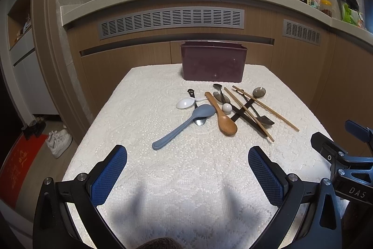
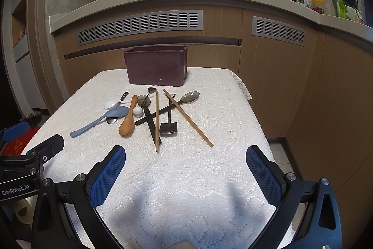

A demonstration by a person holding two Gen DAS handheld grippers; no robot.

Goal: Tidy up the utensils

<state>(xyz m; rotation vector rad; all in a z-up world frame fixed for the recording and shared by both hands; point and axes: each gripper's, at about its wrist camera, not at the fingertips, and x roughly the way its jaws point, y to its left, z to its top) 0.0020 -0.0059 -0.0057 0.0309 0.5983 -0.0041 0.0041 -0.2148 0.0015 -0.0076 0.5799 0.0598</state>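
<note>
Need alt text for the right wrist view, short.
Open right claw hovers above a white lace-covered table, facing a jumbled pile of spoons and wooden chopsticks. A dark maroon utensil bin stands behind the pile, before the kitchen counter.

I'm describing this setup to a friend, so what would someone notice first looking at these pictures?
The eye lands on the jumbled pile of utensils in the middle of the white cloth-covered table: a blue-grey spoon, a wooden spoon and crossed chopsticks. Behind it stands a dark maroon bin. Both the left gripper and right gripper are open near the table's front edge.
</note>
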